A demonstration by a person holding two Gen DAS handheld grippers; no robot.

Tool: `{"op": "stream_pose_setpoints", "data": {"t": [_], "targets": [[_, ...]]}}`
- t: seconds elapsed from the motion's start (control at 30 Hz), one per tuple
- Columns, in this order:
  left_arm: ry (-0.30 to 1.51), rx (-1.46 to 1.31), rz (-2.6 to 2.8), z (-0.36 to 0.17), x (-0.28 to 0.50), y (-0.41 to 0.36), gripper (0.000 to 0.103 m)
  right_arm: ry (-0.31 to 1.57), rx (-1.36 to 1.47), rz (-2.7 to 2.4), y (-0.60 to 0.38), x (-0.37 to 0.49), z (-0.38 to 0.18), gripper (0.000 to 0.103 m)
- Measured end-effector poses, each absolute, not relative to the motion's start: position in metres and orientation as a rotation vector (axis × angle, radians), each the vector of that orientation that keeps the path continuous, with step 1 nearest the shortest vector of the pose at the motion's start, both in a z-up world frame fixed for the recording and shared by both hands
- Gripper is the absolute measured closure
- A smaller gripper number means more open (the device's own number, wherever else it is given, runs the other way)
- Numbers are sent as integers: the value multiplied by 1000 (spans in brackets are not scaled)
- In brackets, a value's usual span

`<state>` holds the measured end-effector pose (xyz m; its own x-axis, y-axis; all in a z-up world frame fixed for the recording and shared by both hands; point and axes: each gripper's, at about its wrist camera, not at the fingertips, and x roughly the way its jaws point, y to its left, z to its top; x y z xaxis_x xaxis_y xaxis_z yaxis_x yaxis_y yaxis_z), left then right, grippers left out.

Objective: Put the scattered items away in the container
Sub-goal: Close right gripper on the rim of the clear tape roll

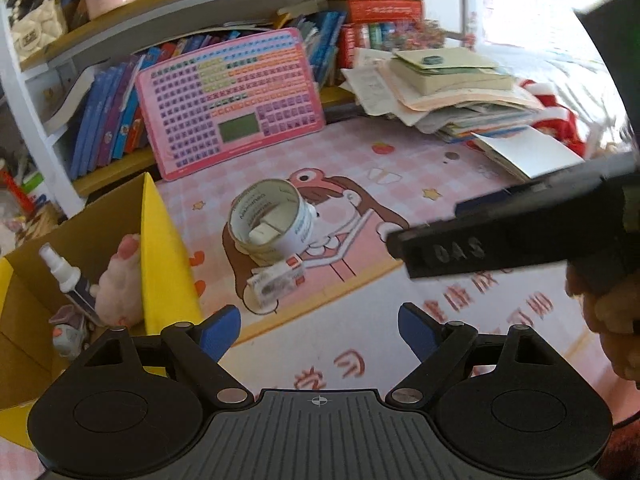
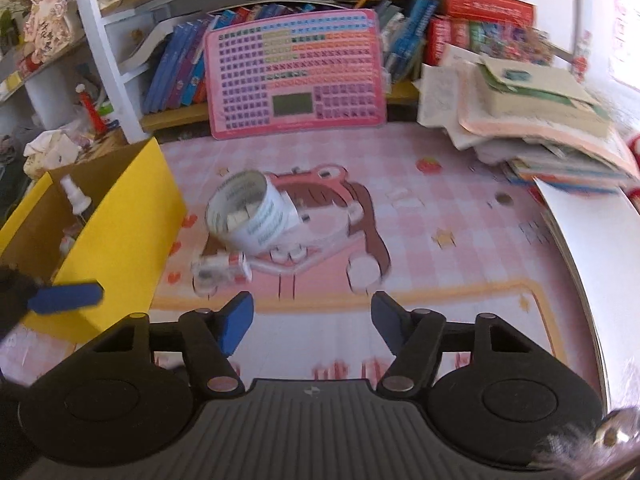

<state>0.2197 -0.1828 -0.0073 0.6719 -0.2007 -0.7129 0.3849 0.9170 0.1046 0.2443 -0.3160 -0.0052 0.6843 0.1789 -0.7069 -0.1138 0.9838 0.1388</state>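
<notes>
A tape roll point(image 1: 269, 220) point(image 2: 250, 213) stands on the pink cartoon mat, with a small white piece inside its ring. A small white and red box point(image 1: 276, 279) point(image 2: 220, 270) lies just in front of it. The yellow cardboard box point(image 1: 166, 252) point(image 2: 120, 236) at the left holds a spray bottle point(image 1: 66, 276) point(image 2: 76, 194) and a pink plush toy point(image 1: 120, 284). My left gripper point(image 1: 320, 330) is open and empty, short of the small box. My right gripper point(image 2: 313, 322) is open and empty too, near the mat's front. Its black body point(image 1: 520, 236) crosses the left wrist view.
A pink keyboard-style board point(image 1: 230, 100) point(image 2: 296, 74) leans on a bookshelf at the back. A messy stack of books and papers point(image 1: 452, 92) point(image 2: 532, 112) fills the back right. A blue finger of the left gripper point(image 2: 66, 298) shows by the yellow box.
</notes>
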Motion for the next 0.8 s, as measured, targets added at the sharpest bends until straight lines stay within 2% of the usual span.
{"op": "stream_pose_setpoints", "data": {"t": [0.37,0.8], "targets": [[834,133,-72,-39,271,-200,15,798,-13,359,-302,339,-15,42],[893,33,126,-70,326,-198,18,855,-29,432,-282,399,-50,56]]}}
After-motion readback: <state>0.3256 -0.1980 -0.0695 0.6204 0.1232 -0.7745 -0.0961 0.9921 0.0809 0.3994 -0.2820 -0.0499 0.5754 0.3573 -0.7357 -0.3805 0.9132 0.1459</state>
